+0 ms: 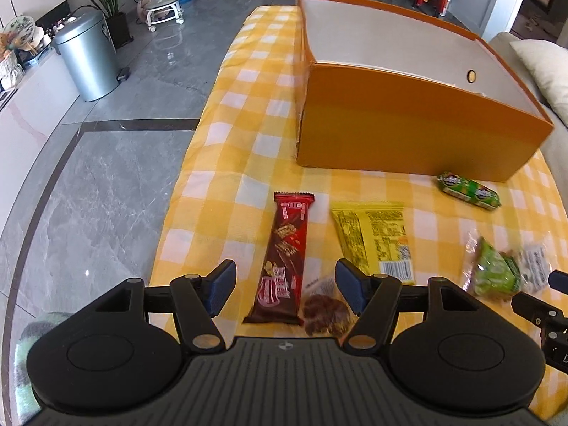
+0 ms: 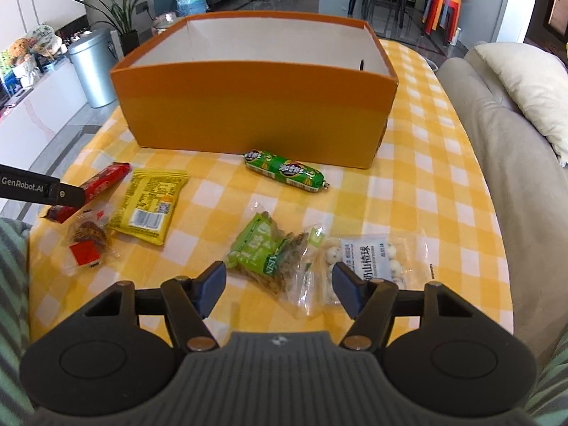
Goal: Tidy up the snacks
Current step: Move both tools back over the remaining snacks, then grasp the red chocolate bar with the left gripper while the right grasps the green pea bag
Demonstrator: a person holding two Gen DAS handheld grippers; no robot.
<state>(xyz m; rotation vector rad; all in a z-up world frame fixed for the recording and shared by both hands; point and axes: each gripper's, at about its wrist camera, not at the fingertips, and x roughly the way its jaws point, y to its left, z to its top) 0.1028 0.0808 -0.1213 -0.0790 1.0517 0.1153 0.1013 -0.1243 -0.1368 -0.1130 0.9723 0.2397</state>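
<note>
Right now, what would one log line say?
left gripper: open above red bar | right gripper: open above green packet | orange box: empty

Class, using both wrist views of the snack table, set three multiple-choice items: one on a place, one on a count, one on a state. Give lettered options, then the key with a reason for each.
1. Where does the green sausage lie?
A. inside the orange box
B. on the checked cloth just in front of the box
C. on the sofa

2. How many snack packets lie on the cloth?
A. three
B. six
C. nine

3. How is the right claw?
A. open, above the green packet
B. shut on the sausage
C. inside the box

Key: 1 B, it lies on the cloth by the box's front wall. 2 B, six packets can be counted. 3 A, its pads stand apart and press on nothing.
</note>
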